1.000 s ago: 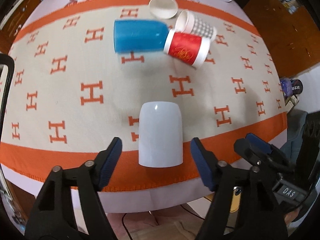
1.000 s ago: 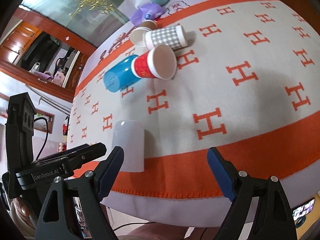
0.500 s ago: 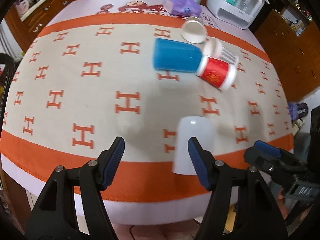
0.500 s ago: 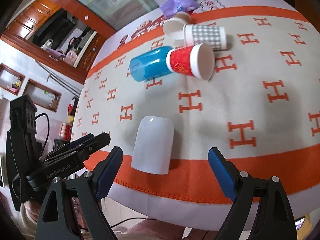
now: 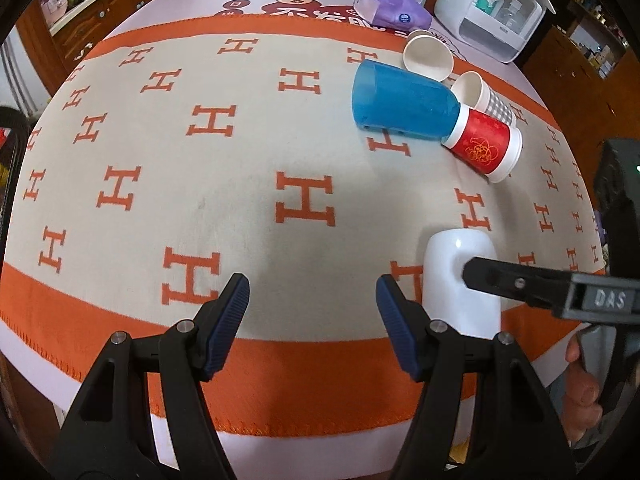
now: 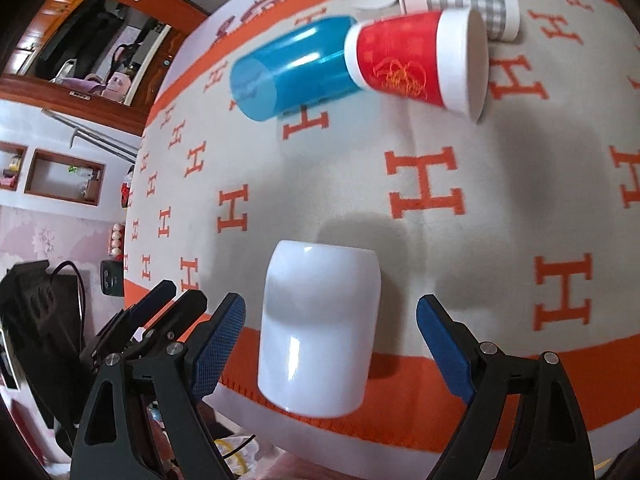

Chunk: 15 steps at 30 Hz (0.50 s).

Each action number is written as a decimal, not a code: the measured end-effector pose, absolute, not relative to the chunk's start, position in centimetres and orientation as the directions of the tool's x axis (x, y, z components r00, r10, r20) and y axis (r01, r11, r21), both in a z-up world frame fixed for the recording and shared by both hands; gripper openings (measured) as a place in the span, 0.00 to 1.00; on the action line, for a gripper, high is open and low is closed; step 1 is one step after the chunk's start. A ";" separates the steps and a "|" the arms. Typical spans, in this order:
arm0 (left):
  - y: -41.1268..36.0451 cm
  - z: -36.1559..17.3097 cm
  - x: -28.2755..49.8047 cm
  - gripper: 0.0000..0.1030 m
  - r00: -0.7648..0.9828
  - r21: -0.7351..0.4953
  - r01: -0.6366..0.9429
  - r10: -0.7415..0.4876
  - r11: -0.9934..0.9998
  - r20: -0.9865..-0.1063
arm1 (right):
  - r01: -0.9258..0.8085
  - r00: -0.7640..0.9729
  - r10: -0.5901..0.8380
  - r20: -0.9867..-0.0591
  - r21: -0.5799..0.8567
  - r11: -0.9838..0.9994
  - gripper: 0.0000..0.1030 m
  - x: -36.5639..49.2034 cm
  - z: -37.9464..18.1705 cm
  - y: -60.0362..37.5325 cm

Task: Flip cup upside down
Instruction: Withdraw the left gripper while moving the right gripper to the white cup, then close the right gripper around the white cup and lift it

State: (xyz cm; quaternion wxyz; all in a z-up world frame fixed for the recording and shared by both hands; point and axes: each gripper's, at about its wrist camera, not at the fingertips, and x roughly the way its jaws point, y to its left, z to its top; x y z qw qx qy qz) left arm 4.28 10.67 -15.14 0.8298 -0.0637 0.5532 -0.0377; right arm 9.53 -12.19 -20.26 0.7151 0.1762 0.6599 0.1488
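Observation:
A plain white cup stands upside down, closed base up, near the front orange border of the cloth. It also shows in the left wrist view, partly behind the right gripper's finger. My right gripper is open, its blue pads on either side of the cup without touching it. My left gripper is open and empty, to the left of the cup above bare cloth.
A blue cup, a red paper cup, a checked cup and a white paper cup lie on their sides at the back right. A tissue pack and a white box stand behind. The table's front edge is close.
My left gripper has drawn away to the left of the white cup. My right gripper has moved in close, so the cup now stands between its open fingers.

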 end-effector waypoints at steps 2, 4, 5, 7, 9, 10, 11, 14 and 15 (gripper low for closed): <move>10.6 -15.4 4.5 0.61 0.384 -0.145 0.009 -0.137 0.989 -0.913 | 0.045 0.064 0.459 -0.886 0.462 0.886 0.86 10.0 -21.3 -12.0; 10.4 -15.7 4.8 0.61 0.375 -0.142 0.028 -0.142 0.989 -0.916 | 0.071 0.047 0.474 -0.879 0.477 0.876 0.85 10.5 -22.2 -11.7; 10.3 -15.8 4.9 0.61 0.372 -0.142 0.035 -0.144 0.989 -0.917 | 0.077 0.043 0.478 -0.877 0.480 0.874 0.80 10.6 -22.5 -11.6; 10.1 -15.9 5.0 0.61 0.367 -0.142 0.043 -0.148 0.989 -0.918 | 0.077 0.035 0.502 -0.864 0.503 0.861 0.68 10.7 -22.9 -11.4; 10.0 -15.9 5.0 0.61 0.365 -0.142 0.048 -0.149 0.989 -0.919 | 0.068 0.030 0.510 -0.859 0.511 0.857 0.64 10.7 -22.9 -11.0; 9.9 -15.9 5.1 0.61 0.365 -0.143 0.049 -0.151 0.989 -0.919 | 0.057 0.038 0.503 -0.864 0.504 0.862 0.63 10.7 -22.6 -10.8; 9.9 -15.8 5.1 0.61 0.366 -0.145 0.049 -0.153 0.988 -0.918 | 0.042 0.049 0.497 -0.866 0.499 0.866 0.63 10.5 -22.2 -10.6; 9.8 -15.4 5.1 0.61 0.381 -0.147 0.046 -0.153 0.988 -0.912 | -0.011 0.100 0.495 -0.863 0.496 0.868 0.63 10.1 -20.3 -10.3; 9.8 -15.1 5.1 0.61 0.392 -0.145 0.046 -0.151 0.988 -0.907 | -0.034 0.134 0.485 -0.864 0.486 0.874 0.63 10.0 -19.5 -10.1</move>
